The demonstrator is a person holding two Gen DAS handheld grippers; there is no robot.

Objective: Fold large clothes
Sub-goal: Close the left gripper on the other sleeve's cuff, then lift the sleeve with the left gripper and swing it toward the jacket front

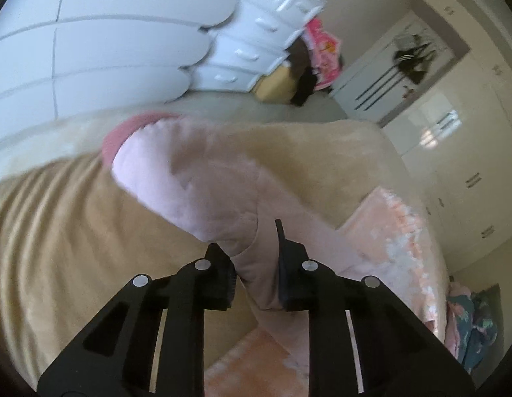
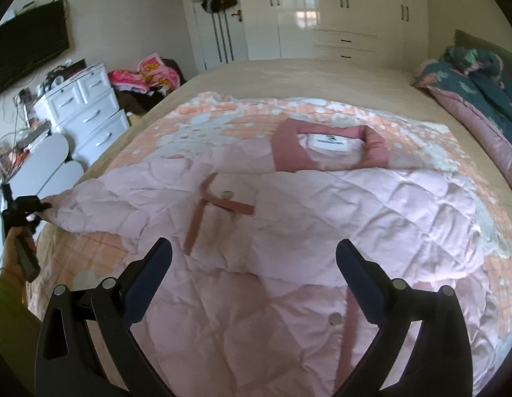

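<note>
A pale pink quilted jacket (image 2: 289, 218) is lying spread across an orange-and-white patterned blanket (image 2: 176, 122) on a tan-covered bed (image 2: 289, 72). A white label (image 2: 328, 141) is sitting inside its darker pink collar (image 2: 322, 145), but the print on it is too small to read. No other writing is showing.

The left gripper (image 1: 256, 264) is clenching the jacket's sleeve (image 1: 189, 178), with a fold of pink fabric pinched between its black fingers (image 1: 219, 274); the darker pink cuff (image 1: 123, 132) is hanging out past the grip, blurred. In the right wrist view that same gripper (image 2: 41, 205) is appearing small at the bed's left edge, held by a hand (image 2: 18, 251) that the frame is partly cutting off, and the sleeve is stretching out toward it beyond the blanket's side.

The right gripper (image 2: 256, 264) is hovering over the jacket's front with its jaws spread wide and nothing between them, near a pink placket and a round button (image 2: 335, 318).

Bare tan bedding is lying open beyond the collar toward the white wardrobe (image 2: 338, 13). A folded dark floral quilt (image 2: 470, 82) is taking up the bed's right edge. A white drawer chest (image 2: 87, 109) is standing close to the left side, with a heap of clothes (image 2: 146, 79) behind it. The jacket's lower hem is hidden under the right gripper's frame.
</note>
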